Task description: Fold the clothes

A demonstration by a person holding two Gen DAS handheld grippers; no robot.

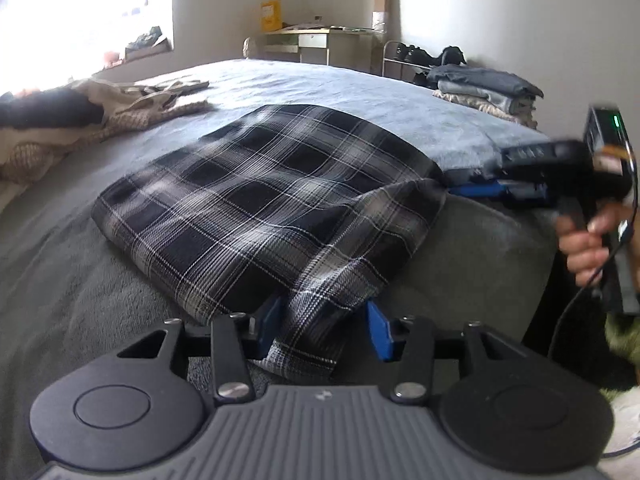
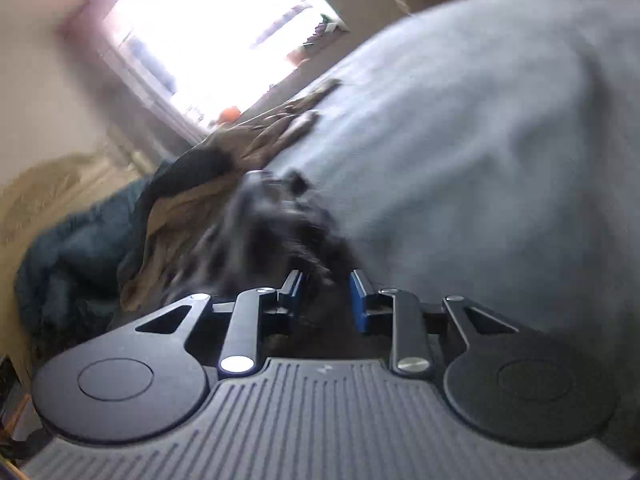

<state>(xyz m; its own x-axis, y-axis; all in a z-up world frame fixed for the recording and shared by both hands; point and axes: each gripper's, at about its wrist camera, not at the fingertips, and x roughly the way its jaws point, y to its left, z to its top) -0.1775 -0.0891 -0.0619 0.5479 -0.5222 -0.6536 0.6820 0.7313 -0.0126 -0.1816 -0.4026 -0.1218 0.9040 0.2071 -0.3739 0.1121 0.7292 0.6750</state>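
A black-and-white plaid cloth point(image 1: 260, 200) lies folded on the grey bed point(image 1: 60, 280). At its near corner a bunched fold sits between the blue pads of my left gripper point(image 1: 322, 320), which is shut on it. My right gripper point(image 1: 476, 190), held by a hand point(image 1: 584, 248), points at the cloth's right corner from the bed's edge. The right wrist view is blurred. There the plaid cloth point(image 2: 272, 232) is a dark smear that reaches in between the fingers of the right gripper point(image 2: 326, 286). Those fingers stand apart, and I see no pad pressing on the cloth.
A stack of folded clothes point(image 1: 484, 88) rests at the bed's far right. Loose beige and dark garments point(image 1: 120, 108) are heaped at the left by the bright window. Beyond the bed are a desk point(image 1: 312, 40) and a shoe rack point(image 1: 404, 56).
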